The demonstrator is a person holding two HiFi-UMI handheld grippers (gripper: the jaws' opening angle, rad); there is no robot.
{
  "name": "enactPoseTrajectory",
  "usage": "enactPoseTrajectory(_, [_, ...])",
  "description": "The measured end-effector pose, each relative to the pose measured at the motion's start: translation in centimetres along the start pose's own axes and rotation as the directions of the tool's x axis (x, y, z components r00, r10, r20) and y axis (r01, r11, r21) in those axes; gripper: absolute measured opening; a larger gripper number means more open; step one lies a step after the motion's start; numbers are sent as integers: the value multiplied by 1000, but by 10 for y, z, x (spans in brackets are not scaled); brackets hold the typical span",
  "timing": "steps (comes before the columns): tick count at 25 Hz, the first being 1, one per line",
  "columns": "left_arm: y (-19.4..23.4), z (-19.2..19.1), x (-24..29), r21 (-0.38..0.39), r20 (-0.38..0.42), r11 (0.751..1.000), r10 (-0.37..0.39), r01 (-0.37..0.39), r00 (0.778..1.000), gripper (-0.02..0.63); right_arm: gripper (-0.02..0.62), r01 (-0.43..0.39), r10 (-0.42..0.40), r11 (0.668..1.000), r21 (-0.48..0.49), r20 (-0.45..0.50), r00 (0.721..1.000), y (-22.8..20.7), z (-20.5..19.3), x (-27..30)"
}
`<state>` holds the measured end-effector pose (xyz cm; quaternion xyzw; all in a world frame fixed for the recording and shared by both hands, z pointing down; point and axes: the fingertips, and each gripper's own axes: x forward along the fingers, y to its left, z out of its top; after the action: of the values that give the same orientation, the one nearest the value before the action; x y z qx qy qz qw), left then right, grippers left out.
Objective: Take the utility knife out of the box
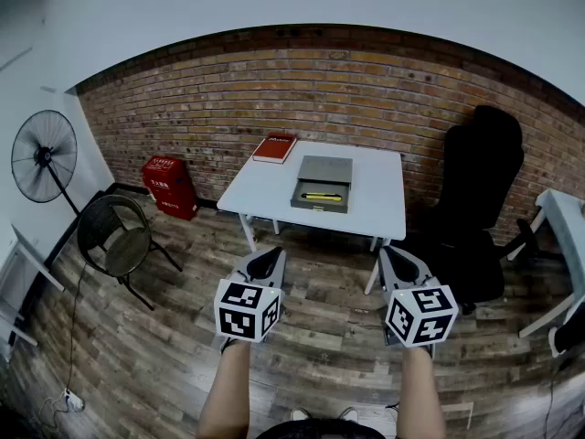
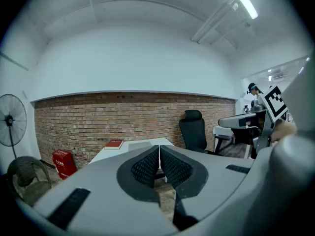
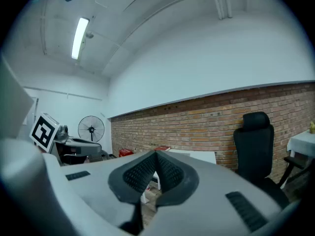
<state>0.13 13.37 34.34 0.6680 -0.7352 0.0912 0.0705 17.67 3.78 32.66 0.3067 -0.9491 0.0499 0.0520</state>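
A grey box (image 1: 323, 184) lies open on the white table (image 1: 379, 210) by the brick wall. A yellow utility knife (image 1: 322, 196) rests in its front tray. My left gripper (image 1: 267, 262) and right gripper (image 1: 396, 265) hover over the wooden floor, well short of the table, pointing toward it. In the left gripper view the left gripper (image 2: 159, 157) has its jaws pressed together with nothing between them. In the right gripper view the right gripper (image 3: 155, 161) is likewise shut and empty. The box shows only as a flat grey shape (image 2: 139, 145) on the table.
A red book (image 1: 275, 147) lies at the table's far left corner. A black office chair (image 1: 475, 199) stands right of the table, a round dark chair (image 1: 114, 236) and a red box (image 1: 170, 187) to the left, a standing fan (image 1: 44, 156) further left. Another white table edge (image 1: 562, 213) sits far right.
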Motion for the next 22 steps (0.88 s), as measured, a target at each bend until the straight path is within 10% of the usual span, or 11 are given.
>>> enactPoseTrajectory(22, [52,-11,27,-44,33,997,-55,57,998,130,20,-7,7,1000,-11,-27,1000,32,-12,53])
